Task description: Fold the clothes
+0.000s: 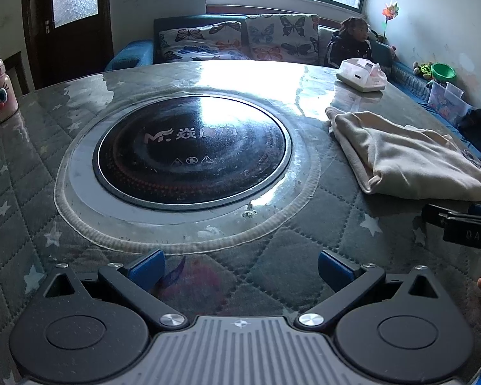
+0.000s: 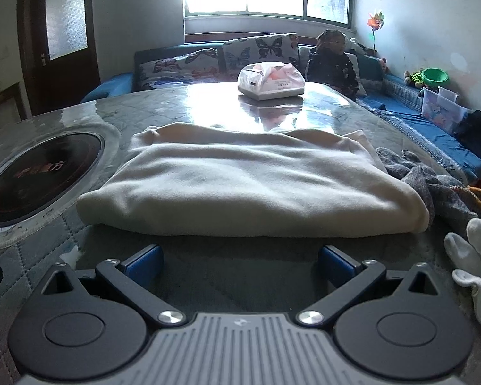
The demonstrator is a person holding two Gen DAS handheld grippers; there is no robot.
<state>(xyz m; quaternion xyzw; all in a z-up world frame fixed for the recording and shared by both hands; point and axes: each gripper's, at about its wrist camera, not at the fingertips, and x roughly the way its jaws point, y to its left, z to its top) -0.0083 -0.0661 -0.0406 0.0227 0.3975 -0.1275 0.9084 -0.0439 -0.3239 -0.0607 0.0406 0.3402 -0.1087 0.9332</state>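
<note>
We work at a big round table [image 1: 32, 166] with a quilted grey cover under a clear sheet, and in its middle sits a black round cooktop [image 1: 192, 150]. On the table, to the right of the cooktop, lies the cream garment [image 2: 250, 186] — it is already folded into a thick, flat rectangle, with the folded edge toward us and the layers lying quite even. This piece looks finished, or nearly so; perhaps it needs only a last smoothing.

Just beside it, at its right end and touching it, we see a crumpled grey knitted garment [image 2: 433, 179] that is not folded at all. So we judge that about one piece is done and at least this one is left.

Farther back stands a tissue pack [image 2: 271, 81], well apart from the clothes.

Our right gripper [image 2: 240, 263] hovers just in front of the folded edge, its blue pads spread wide and holding nothing. Our left gripper [image 1: 240, 268] is also spread wide and empty — it points at the cooktop, away from the clothes. A white-gloved hand [image 2: 474, 256] shows at the right border.
</note>
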